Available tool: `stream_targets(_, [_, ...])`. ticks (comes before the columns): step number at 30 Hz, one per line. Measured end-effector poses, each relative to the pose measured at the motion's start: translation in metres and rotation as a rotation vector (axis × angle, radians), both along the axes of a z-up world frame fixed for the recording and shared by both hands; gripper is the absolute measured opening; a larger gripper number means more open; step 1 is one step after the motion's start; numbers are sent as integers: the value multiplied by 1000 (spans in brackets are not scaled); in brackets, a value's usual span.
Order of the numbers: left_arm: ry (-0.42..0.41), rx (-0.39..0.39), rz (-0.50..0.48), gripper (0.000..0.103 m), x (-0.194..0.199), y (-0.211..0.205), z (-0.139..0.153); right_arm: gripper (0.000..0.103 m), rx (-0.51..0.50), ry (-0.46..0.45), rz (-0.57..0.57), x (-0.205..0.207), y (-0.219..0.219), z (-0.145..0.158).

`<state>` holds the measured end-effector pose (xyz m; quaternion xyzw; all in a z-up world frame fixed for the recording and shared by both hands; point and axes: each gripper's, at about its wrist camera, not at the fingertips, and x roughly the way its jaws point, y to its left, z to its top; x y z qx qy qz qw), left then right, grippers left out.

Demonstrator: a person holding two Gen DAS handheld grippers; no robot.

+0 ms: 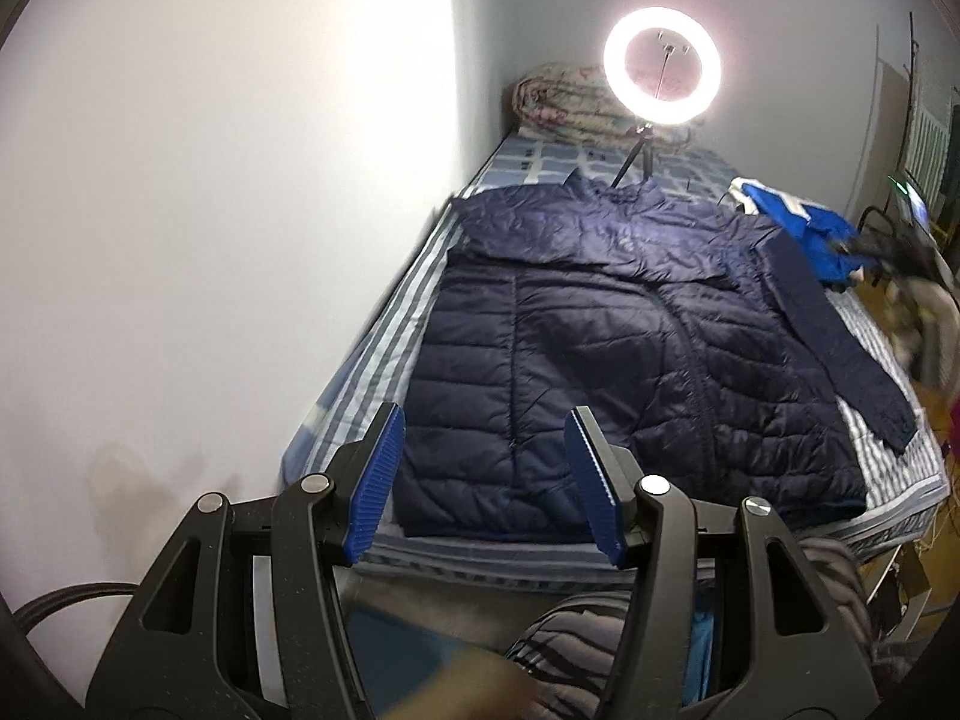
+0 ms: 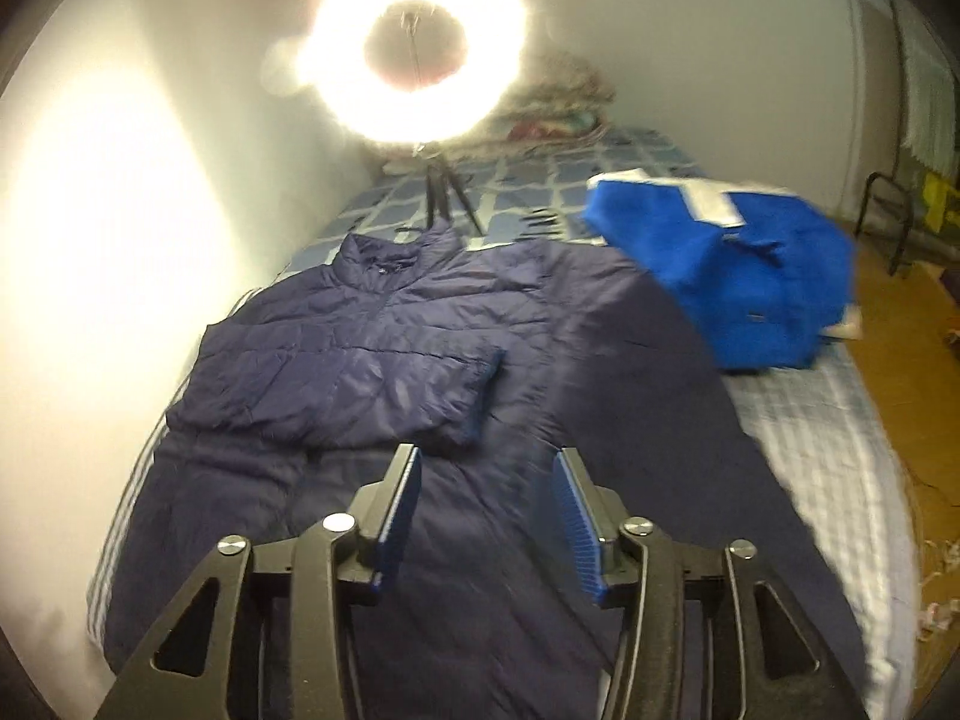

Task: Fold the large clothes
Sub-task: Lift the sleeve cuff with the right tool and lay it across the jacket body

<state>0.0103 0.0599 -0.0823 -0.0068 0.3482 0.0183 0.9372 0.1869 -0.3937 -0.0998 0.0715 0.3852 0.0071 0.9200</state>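
A navy quilted puffer jacket point(image 1: 630, 348) lies flat on the bed, collar toward the far end. Its left sleeve is folded across the chest point(image 2: 360, 372); its right sleeve point(image 1: 840, 336) lies out along the right side. My left gripper point(image 1: 483, 420) is open and empty, above the jacket's near hem. My right gripper point(image 2: 486, 462) is open and empty, low over the jacket's middle, just in front of the folded sleeve. The jacket also shows in the right wrist view point(image 2: 540, 420).
A bright blue garment point(image 2: 738, 276) lies folded at the bed's right side. A lit ring light on a tripod point(image 1: 660, 75) stands beyond the collar, a rolled quilt point(image 1: 570, 102) behind it. A white wall runs along the left; the striped bed sheet point(image 1: 384, 324) shows beside the jacket.
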Motion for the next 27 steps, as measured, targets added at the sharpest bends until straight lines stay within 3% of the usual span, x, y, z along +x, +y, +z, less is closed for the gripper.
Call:
stream_targets(4, [-21, -29, -13, 57, -7, -7, 1, 53, -55, 2, -72, -64, -41, 4])
stream_targets(6, [-26, -43, -16, 57, -12, -11, 1, 60, -69, 21, -122, -92, -67, -4])
stream_targets(14, [-20, -65, -44, 57, -27, -29, -2, 61, -19, 150, -368, -170, -181, -59])
stream_targets(21, [-21, -63, -69, 57, -27, -40, 5, 61, 185, 205, -470, -197, -233, -96])
stream_targets(27, [-110, -21, -104, 57, -4, -55, 49, 58, 371, 252, -519, -204, -243, -129])
